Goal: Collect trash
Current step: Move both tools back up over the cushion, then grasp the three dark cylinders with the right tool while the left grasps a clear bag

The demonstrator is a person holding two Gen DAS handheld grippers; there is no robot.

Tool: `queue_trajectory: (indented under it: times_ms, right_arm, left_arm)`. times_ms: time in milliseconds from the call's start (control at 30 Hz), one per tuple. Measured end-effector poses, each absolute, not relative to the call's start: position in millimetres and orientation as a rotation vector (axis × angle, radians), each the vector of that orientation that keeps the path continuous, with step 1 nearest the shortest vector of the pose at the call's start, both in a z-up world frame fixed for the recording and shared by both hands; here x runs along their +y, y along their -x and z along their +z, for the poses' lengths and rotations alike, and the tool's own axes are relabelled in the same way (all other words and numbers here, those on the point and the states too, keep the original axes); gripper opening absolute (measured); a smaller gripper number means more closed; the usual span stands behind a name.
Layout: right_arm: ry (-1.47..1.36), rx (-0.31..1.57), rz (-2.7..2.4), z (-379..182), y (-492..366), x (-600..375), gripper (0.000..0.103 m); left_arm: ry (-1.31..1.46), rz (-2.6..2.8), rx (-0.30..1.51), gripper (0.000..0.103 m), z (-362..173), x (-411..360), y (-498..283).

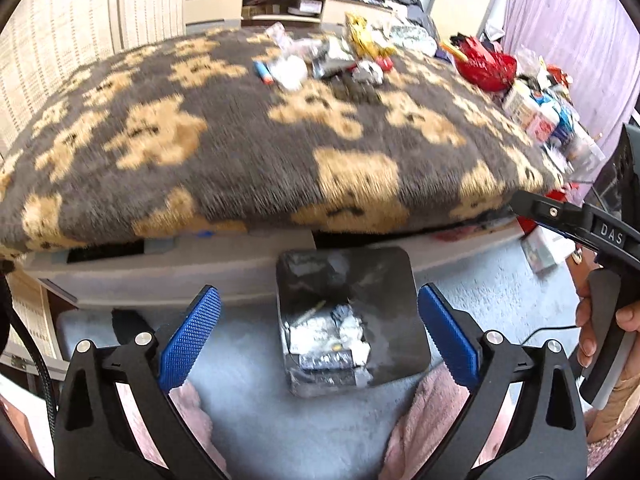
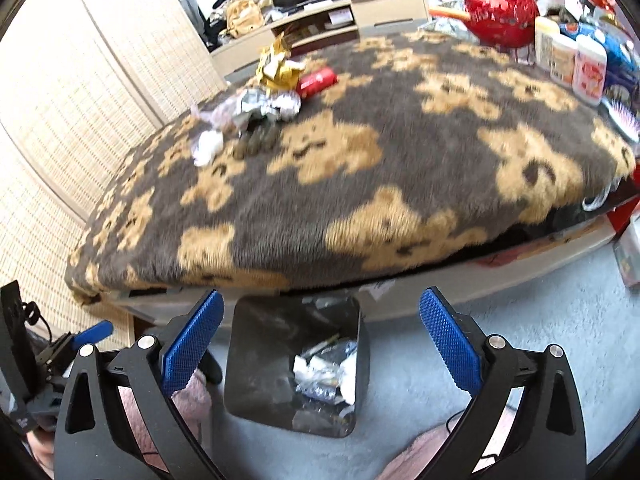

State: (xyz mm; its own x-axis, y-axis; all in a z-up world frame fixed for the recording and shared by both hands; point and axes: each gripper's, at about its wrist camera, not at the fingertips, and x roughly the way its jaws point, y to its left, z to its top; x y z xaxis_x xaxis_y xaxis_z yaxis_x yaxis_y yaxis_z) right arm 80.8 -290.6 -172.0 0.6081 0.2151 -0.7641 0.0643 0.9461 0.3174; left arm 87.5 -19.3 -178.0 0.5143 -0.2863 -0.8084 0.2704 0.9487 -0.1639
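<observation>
A black square bin (image 1: pixel 394 320) (image 2: pixel 248 368) stands on the pale carpet below the bed's front edge, with crumpled white and silver wrappers (image 1: pixel 328 336) (image 2: pixel 324 372) inside. My left gripper (image 1: pixel 318 336) hangs above it, open, nothing between its blue pads. My right gripper (image 2: pixel 320 340) is also open and empty over the bin. More trash (image 1: pixel 332 58) (image 2: pixel 260 96) lies far back on the bed: a yellow foil wrapper (image 2: pixel 278 66), a red packet (image 2: pixel 316 80), silver foil, white tissue (image 2: pixel 208 146).
The bed carries a grey blanket with tan bears (image 1: pixel 240 152) (image 2: pixel 360 160). Bottles, jars and a red bag (image 2: pixel 500 12) crowd its right edge. A person's hand holds the other gripper's handle (image 1: pixel 604 312) at the right. A low cabinet (image 1: pixel 260 4) stands behind.
</observation>
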Motion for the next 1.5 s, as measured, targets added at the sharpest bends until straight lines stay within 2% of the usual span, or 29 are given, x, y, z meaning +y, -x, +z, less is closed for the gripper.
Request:
queue_trajectory:
  times_ms: [367, 767, 967, 1067, 1167, 1333, 1433, 1467, 1500]
  right_arm:
    - [-0.290, 0.875, 0.112, -155, -142, -277, 0.099]
    - [-0.298, 0.882, 0.141, -167, -246, -236, 0.097]
    - [-0.248, 0.927, 0.131, -188, -284, -214, 0.078]
    - [-0.237, 0.946, 0.124, -199, -296, -206, 0.076]
    - [-0.176, 0.935, 0.091, -203, -301, -199, 0.069]
    - [-0.155, 0.925, 0.075, -203, -299, -205, 0.065]
    - [-0.178, 0.929, 0.064, -203, -296, -222, 0.062]
    - [-0.184, 0.930, 0.058, -203, -295, -228, 0.054]
    - [-0.182, 0.931, 0.039, -202, -294, -233, 0.055]
  left_arm:
    - [-0.006, -0.289, 0.908, 0.095, -153, -13, -153]
    - [-0.030, -0.303, 0.917, 0.095, -167, -15, -224]
    - [-0.036, -0.323, 0.914, 0.095, -169, -18, -247]
    - [-0.041, -0.327, 0.918, 0.094, -171, -19, -256]
    - [-0.041, -0.332, 0.923, 0.094, -172, -20, -262]
    - [-0.035, -0.345, 0.926, 0.093, -176, -25, -272]
    - [-0.033, -0.361, 0.933, 0.084, -178, -33, -279]
    - [-0.034, -0.365, 0.940, 0.077, -179, -35, -282]
    - [-0.034, -0.369, 0.951, 0.073, -181, -38, -286]
